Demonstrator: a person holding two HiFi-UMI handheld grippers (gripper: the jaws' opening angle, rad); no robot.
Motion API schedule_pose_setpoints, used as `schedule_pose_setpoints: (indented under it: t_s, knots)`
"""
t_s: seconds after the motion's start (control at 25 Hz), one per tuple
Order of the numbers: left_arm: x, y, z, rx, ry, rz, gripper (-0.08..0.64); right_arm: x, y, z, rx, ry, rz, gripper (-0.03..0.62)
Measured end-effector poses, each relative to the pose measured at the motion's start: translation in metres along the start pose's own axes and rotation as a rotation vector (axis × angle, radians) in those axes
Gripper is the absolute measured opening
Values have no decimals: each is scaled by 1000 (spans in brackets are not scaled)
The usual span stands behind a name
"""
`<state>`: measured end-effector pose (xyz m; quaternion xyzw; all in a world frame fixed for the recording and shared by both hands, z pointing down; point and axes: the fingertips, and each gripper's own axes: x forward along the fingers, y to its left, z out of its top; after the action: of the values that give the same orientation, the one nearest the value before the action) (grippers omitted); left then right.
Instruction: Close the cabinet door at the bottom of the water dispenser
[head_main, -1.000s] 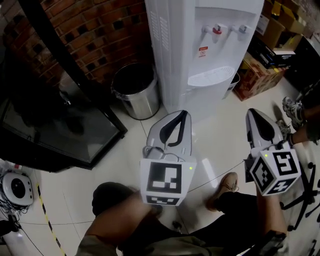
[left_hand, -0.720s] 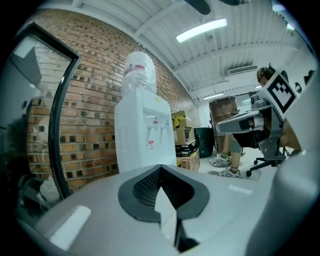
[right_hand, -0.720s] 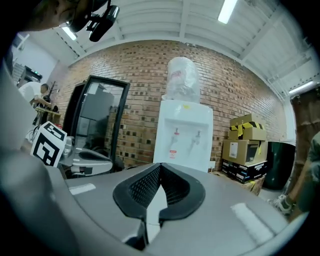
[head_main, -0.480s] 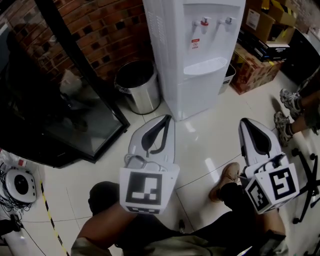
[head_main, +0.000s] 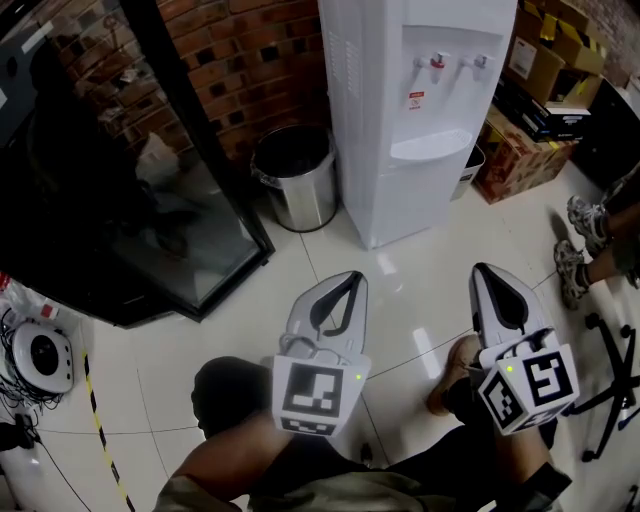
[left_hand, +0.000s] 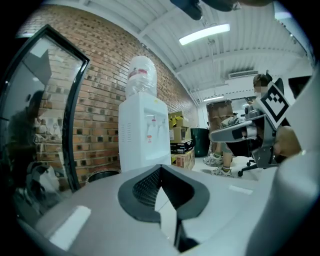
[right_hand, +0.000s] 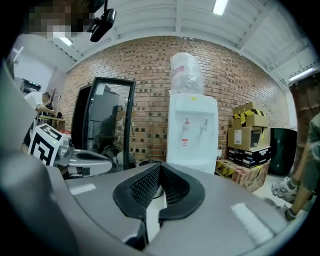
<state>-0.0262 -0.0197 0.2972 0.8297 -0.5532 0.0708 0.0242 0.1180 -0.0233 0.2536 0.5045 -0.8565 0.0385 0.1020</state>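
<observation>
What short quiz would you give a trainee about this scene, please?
1. True or false: the left gripper touches the water dispenser.
2. What stands just left of the dispenser in the head view? A) steel bin B) ladder C) potted plant
3. Fill in: the jaws of the right gripper are ____, with nothing between them.
Key: 1 false; 2 A; 3 shut.

water dispenser (head_main: 430, 190): smooth white plastic | bin (head_main: 305, 205): brushed metal | floor (head_main: 330, 262): glossy tile | wall (head_main: 250, 70): rough brick | boxes (head_main: 524, 60): matt cardboard
</observation>
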Motion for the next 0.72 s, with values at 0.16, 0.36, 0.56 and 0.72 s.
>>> schedule_pose_setpoints:
  t_s: [0.16, 0.36, 0.56, 0.72]
  knots:
    - [1, 11, -3, -10, 4, 33, 1, 7, 3, 2, 10, -9, -2, 0]
    - [1, 20, 5, -47, -17, 54, 0, 7, 8, -2, 8, 8, 12, 0]
    - [3, 16, 6, -55, -19, 44, 1, 7, 5, -5, 10, 19, 7, 0]
    - [6, 13, 7, -61, -15, 37, 0, 8, 4, -5, 12, 18, 8, 0]
